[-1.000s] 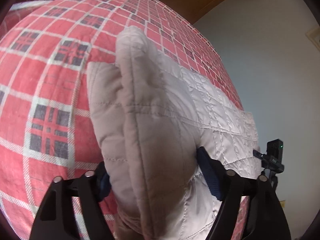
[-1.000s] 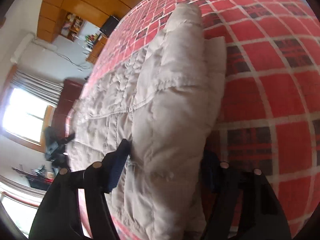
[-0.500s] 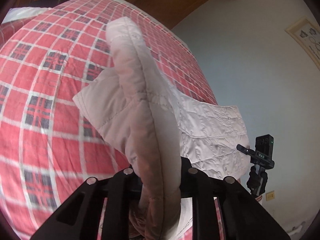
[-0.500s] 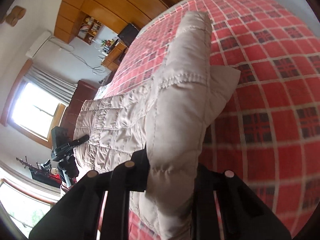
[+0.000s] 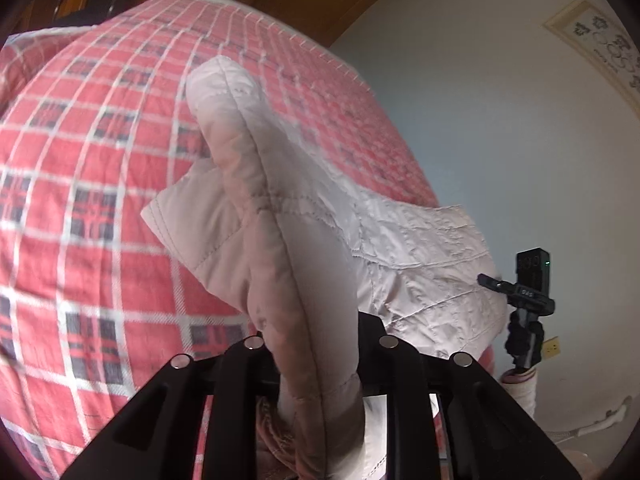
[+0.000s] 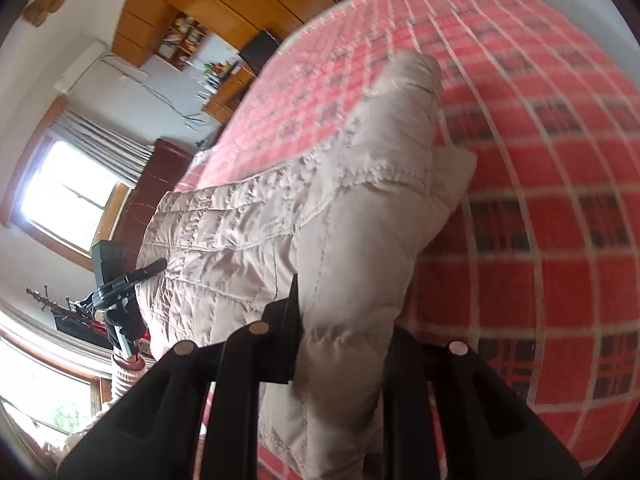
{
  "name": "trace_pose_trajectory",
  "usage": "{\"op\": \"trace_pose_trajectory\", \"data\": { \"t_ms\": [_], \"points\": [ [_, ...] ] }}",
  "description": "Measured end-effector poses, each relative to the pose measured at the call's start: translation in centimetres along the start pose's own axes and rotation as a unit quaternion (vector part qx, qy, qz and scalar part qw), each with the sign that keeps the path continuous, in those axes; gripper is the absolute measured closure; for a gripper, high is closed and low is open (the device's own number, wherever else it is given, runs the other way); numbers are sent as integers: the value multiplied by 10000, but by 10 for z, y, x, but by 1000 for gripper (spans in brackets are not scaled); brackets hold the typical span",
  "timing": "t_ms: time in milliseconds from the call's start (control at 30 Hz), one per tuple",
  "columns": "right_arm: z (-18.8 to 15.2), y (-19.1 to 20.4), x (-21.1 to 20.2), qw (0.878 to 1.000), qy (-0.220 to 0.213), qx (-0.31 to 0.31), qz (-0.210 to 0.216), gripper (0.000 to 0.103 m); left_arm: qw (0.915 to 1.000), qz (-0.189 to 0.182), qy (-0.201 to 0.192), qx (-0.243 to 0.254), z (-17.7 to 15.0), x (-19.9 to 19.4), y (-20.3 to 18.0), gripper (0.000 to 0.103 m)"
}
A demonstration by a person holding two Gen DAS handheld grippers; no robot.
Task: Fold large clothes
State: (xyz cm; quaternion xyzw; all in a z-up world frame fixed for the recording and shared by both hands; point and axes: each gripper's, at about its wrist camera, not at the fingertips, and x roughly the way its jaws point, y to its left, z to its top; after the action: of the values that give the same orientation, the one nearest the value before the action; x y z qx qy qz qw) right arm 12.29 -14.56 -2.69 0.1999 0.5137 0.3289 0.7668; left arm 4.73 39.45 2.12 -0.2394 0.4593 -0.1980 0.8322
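Both grippers clamped on the quilted jacket (image 5: 420,240): left gripper (image 5: 320,364) pinches a padded fold, probably a sleeve or side edge, and right gripper (image 6: 344,344) does the same from its side. Jacket lies spread on the red plaid bedspread (image 5: 80,200), with the gripped edge lifted off it. Judgement: light, puffy, soft, shell looks slick, so the padding will likely compress and creep in the jaws. Grip deep on stitched seams or hem, not loose fill. Tripod camera (image 5: 530,280) stands beside the bed.
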Motion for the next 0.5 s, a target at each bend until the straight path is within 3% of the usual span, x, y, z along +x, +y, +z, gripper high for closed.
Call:
{"op": "trace_pose_trajectory", "data": {
  "t_ms": [167, 333, 500],
  "points": [
    [-15, -27, 23, 9993, 139, 352, 0, 77, 9997, 257, 17, -4, -13, 24, 23, 69],
    [-25, -29, 26, 9994, 48, 340, -39, 73, 9975, 652, -45, 273, -23, 29, 16, 60],
    [-23, -12, 12, 9961, -121, 51, -876, 42, 9963, 859, 7, 35, -13, 18, 18, 51]
  ]
}}
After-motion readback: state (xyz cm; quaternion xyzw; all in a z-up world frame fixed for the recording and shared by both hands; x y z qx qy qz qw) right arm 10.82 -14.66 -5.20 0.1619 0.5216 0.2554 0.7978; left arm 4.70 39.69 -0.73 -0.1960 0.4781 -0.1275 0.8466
